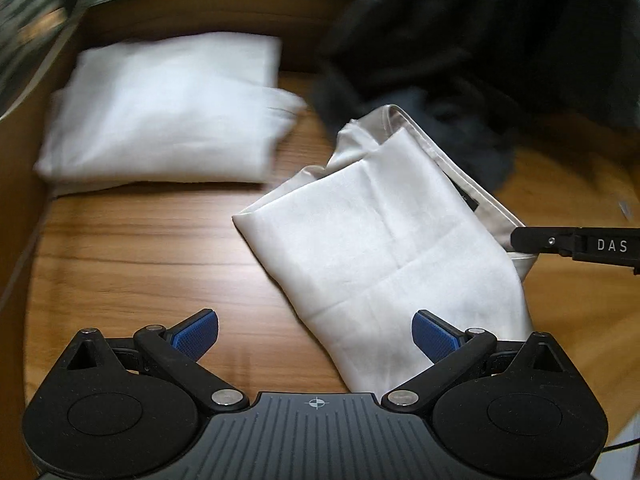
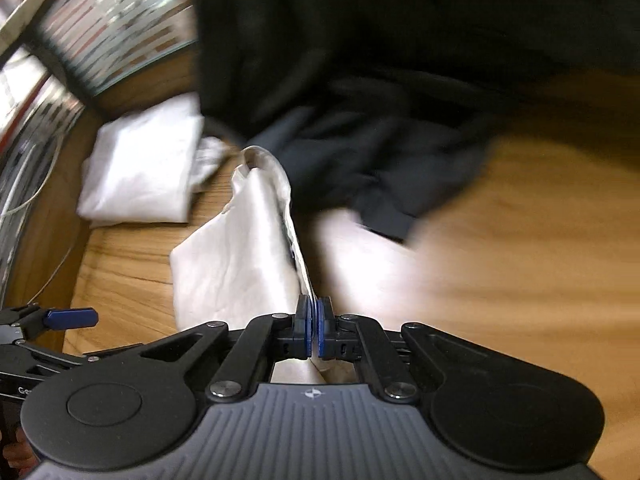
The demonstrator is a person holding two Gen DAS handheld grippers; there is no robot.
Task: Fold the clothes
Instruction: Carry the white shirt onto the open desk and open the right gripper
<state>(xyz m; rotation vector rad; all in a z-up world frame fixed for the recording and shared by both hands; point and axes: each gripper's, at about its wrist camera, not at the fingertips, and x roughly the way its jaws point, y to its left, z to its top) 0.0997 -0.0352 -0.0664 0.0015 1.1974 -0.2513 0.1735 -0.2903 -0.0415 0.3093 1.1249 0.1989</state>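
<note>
Wood tabletop (image 1: 140,248): 2 white garments, 1 dark pile (image 1: 480,40). Cream garment (image 1: 380,240) runs diagonal, near-left to far-right. Folded white one (image 1: 168,112) lies far left. Right tool (image 2: 314,322) clamped on its edge; left tool (image 1: 316,332) spread wide, holding nothing.

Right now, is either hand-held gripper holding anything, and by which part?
The right hand-held gripper is shut on the white garment, pinching its edge at the near right side. The left hand-held gripper is open and holds nothing.

Wooden table (image 1: 152,248) underneath, blurred striped surface (image 2: 120,28) beyond its far left edge, thin white cable (image 2: 28,196) trailing along the left side, all smeared by motion
</note>
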